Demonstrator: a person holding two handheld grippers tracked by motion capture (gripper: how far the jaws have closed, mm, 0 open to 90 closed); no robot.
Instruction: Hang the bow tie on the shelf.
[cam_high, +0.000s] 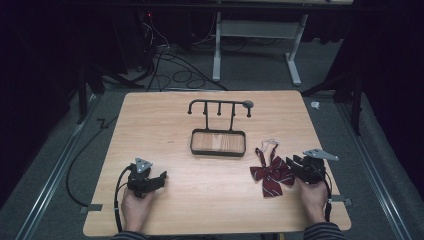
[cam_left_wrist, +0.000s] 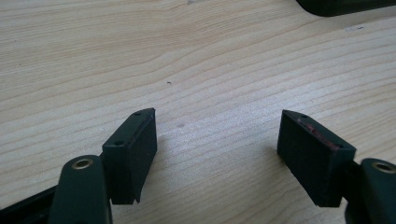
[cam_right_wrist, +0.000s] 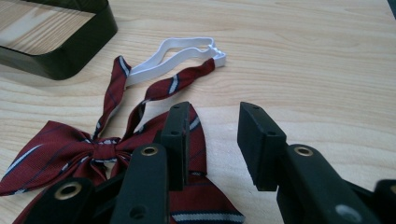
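Note:
A dark red striped bow tie (cam_high: 271, 173) with a white elastic loop (cam_right_wrist: 180, 50) lies flat on the wooden table (cam_high: 165, 130) at the right. My right gripper (cam_high: 296, 163) rests at its right edge, open; in the right gripper view its left jaw lies over the tie's cloth (cam_right_wrist: 56, 154) and nothing sits between the jaws (cam_right_wrist: 215, 135). A black hook stand (cam_high: 219, 106) rises from a black-rimmed tray base (cam_high: 218, 150) in the table's middle. My left gripper (cam_high: 161, 178) rests on the table at the left, open over bare wood (cam_left_wrist: 217, 135).
Cables lie on the grey floor beyond and left of the table. A white table frame (cam_high: 216, 50) stands at the back. The tray's black rim (cam_right_wrist: 70, 51) sits close to the tie's far left side. A metal rail (cam_high: 45, 185) runs along the left.

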